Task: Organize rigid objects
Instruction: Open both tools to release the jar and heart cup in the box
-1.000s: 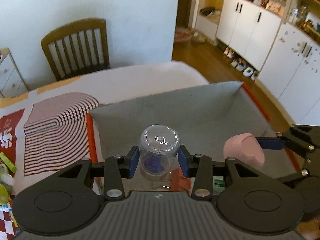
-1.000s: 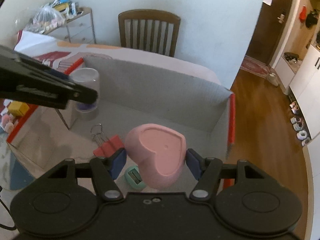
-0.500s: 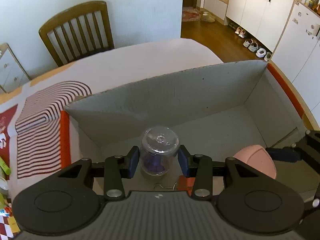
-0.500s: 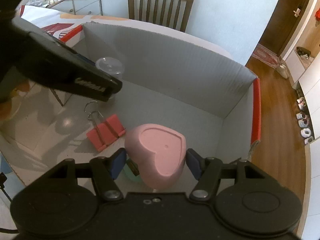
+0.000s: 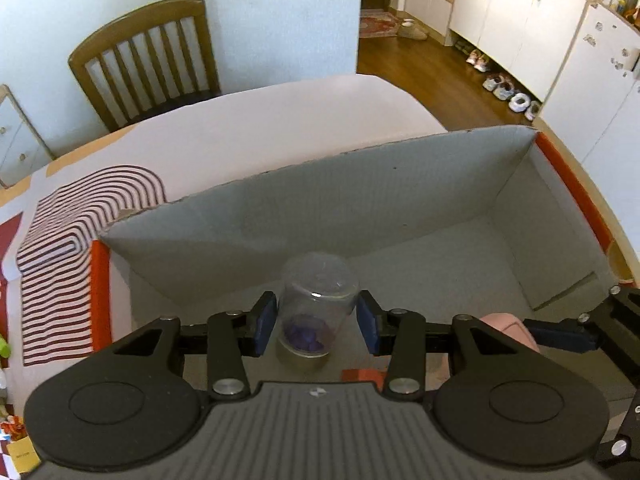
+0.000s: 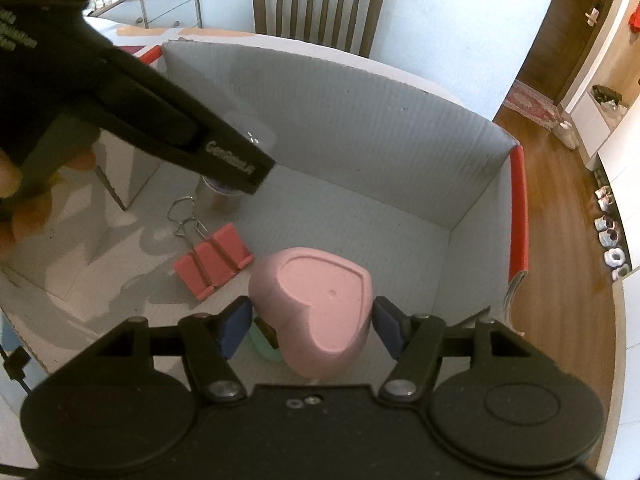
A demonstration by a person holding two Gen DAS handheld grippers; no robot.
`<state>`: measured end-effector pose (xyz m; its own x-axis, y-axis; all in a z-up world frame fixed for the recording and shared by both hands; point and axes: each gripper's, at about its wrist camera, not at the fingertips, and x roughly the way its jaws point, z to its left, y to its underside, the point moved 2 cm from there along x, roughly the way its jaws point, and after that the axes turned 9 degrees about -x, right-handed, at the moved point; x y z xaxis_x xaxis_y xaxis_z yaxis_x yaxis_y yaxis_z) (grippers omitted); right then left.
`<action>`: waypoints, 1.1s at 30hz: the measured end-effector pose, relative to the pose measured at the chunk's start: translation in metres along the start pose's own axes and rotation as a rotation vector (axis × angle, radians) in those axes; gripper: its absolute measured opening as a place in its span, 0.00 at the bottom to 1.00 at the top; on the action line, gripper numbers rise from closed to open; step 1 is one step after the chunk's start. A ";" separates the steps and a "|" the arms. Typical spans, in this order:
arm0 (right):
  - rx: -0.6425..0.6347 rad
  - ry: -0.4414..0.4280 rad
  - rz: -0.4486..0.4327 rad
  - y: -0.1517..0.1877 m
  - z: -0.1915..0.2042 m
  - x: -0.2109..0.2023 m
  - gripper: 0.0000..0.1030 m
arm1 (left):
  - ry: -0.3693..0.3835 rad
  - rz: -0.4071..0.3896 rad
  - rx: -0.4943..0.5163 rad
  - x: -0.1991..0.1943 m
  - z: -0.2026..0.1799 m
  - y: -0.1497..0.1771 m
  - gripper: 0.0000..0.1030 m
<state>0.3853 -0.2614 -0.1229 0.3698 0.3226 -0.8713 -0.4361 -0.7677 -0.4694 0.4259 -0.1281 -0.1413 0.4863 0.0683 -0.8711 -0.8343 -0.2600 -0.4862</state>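
1. Your grey box (image 6: pixel 360 128) holds a red binder clip (image 6: pixel 214 256) and a teal item (image 6: pixel 262 346) at 7 o'clock of the pink heart (image 6: pixel 320 312)
2. Your left gripper (image 5: pixel 316 322) now stands slightly open around the clear jar (image 5: pixel 316 308), which rests on the floor; the right gripper (image 6: pixel 310 330) has loosened beside the heart

So color-wise: the open cardboard box (image 5: pixel 360 208) is plain grey inside with bright red-orange rims. In it, a clear plastic jar (image 5: pixel 316 304) with purple bits at the bottom, a coral-red binder clip (image 6: pixel 214 260) with silver wire handles, a pastel pink heart-shaped box (image 6: pixel 320 312) and a mint green thing (image 6: pixel 264 346) peeking out beside the heart. Both grippers are black with blue pads (image 6: pixel 234 330). Left of the box, the tablecloth (image 5: pixel 68 240) has dark red and white arch stripes. Behind it, a brown wooden slatted chair (image 5: pixel 148 56).
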 end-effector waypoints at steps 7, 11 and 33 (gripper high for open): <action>0.012 -0.008 -0.030 0.000 -0.005 -0.009 0.66 | 0.012 -0.043 0.004 -0.014 -0.003 0.001 0.66; 0.011 -0.002 -0.054 0.001 -0.003 -0.017 0.77 | 0.027 -0.064 -0.020 -0.025 0.004 0.002 0.66; 0.070 -0.008 -0.169 0.001 0.015 -0.085 0.81 | 0.101 -0.240 -0.088 -0.137 0.051 0.037 0.66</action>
<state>0.3413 -0.2811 -0.0518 0.4365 0.4487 -0.7798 -0.4240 -0.6619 -0.6181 0.3155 -0.0977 -0.0436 0.6946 0.0431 -0.7181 -0.6682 -0.3311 -0.6663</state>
